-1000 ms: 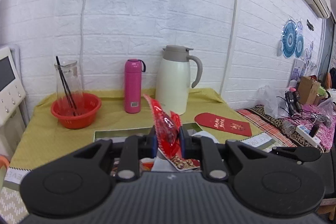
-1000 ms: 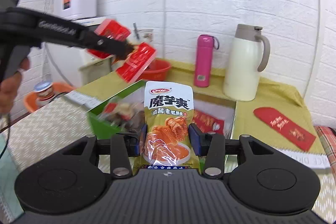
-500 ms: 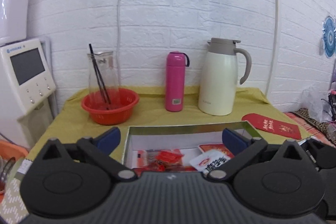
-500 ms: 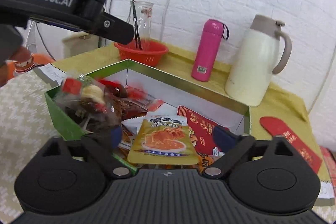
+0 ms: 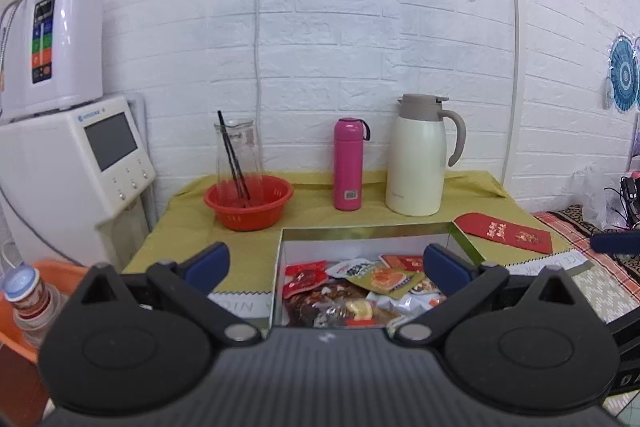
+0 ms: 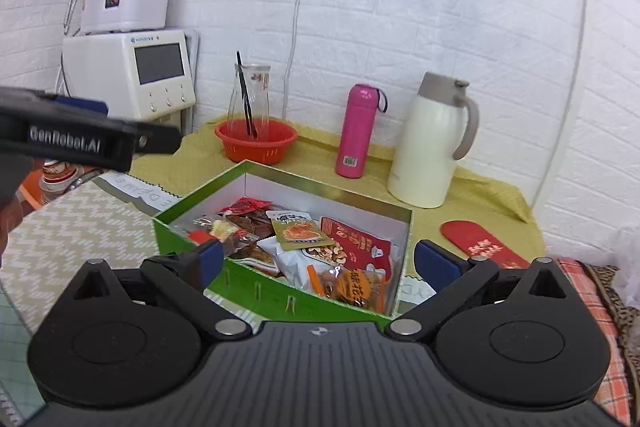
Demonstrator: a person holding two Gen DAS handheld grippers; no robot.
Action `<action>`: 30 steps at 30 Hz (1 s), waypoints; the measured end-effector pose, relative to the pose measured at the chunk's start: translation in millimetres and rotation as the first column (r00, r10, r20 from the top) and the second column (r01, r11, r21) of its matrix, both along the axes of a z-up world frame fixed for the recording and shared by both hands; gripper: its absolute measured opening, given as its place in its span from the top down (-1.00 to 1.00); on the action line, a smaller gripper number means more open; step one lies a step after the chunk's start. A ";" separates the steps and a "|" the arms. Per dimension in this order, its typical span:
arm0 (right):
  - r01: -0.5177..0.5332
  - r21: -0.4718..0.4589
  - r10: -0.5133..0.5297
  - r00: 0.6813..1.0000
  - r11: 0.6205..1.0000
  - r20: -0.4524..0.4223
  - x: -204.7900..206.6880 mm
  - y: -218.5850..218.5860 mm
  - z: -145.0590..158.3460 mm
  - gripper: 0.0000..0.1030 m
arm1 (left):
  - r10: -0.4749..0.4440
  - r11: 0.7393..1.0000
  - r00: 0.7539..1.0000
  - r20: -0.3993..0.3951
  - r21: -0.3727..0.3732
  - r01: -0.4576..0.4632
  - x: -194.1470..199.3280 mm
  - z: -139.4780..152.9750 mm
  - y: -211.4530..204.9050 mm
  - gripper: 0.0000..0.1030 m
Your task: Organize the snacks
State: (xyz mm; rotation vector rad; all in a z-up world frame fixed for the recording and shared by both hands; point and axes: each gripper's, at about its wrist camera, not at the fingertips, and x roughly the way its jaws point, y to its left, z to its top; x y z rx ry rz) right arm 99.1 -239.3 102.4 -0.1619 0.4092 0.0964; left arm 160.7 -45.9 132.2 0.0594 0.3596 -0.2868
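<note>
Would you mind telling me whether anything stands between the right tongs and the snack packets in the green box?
Nothing visible does. The right tongs are open and empty just in front of the green box, which has no lid on it, and the snack packets lie exposed inside. The left tongs are off to the left, clear of that path.

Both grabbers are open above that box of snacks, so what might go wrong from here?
Three things, as guesses:

1. The snack packets lie heaped and overlapping in the green box, so the right gripper might pinch two at once.
2. The left gripper hovers close beside it over the same box; the two may bump.
3. The pink bottle and the cream thermos jug stand just behind the box, where a far reach might tip them.
</note>
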 end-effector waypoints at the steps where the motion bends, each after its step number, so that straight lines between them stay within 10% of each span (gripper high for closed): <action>1: 0.013 -0.001 -0.013 1.000 1.000 0.003 -11.0 -0.5 5.1 -1.00 | 0.007 1.000 1.000 -0.011 0.001 -0.007 -10.0 1.5 3.0 -0.99; 13: 0.095 0.042 -0.090 0.991 0.995 -0.104 -84.0 -3.8 -35.0 -1.00 | 0.068 0.994 0.995 -0.071 0.085 -0.062 -99.6 -22.2 21.5 -0.99; 30: 0.179 0.108 -0.159 0.972 0.978 -0.172 -82.3 -11.9 -62.5 -1.00 | 0.053 0.994 0.991 -0.120 0.103 -0.041 -104.1 -46.8 17.0 -0.99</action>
